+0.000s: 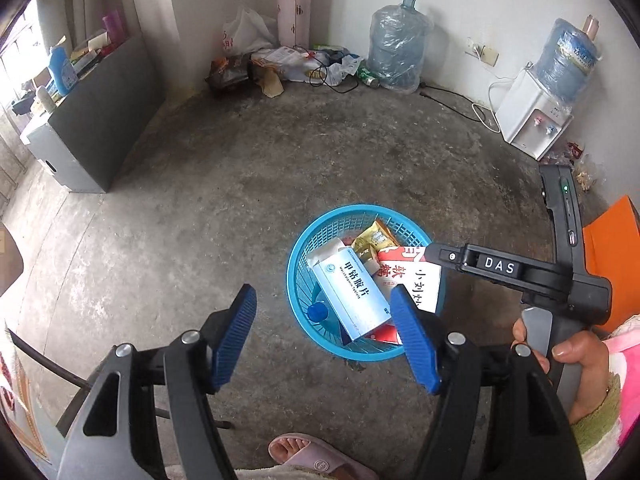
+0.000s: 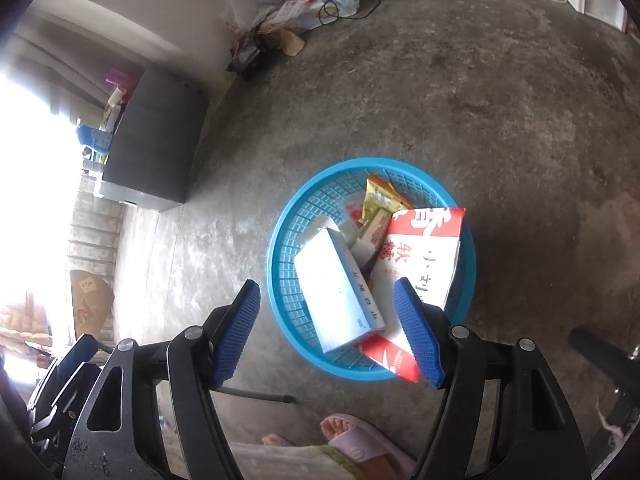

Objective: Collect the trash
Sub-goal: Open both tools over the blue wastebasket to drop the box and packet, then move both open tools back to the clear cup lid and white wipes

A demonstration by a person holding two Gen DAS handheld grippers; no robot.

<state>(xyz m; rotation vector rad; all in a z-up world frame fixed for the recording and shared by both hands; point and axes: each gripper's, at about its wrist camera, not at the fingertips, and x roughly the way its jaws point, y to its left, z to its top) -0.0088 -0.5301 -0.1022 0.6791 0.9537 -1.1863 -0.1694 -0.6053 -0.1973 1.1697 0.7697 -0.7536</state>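
A round blue plastic basket [image 1: 291,280] [image 2: 273,264] stands on the concrete floor. In it lie a white and blue medicine box [image 1: 352,292] [image 2: 336,292], a red and white carton [image 1: 412,276] [image 2: 424,256], a gold wrapper [image 1: 374,236] [image 2: 380,200] and a bottle with a blue cap [image 1: 318,312]. My left gripper [image 1: 324,338] hangs open above the basket's near rim with nothing between its blue pads. My right gripper [image 2: 326,332] is open over the basket too, and holds nothing. Its black housing [image 1: 496,267] reaches in from the right in the left wrist view.
A dark grey cabinet [image 1: 100,128] [image 2: 156,140] stands at the left. Bags and wrappers [image 1: 280,64] lie along the far wall by a water jug [image 1: 396,44]. A water dispenser [image 1: 532,120] is at the right. A foot in a pink slipper [image 1: 316,456] is near.
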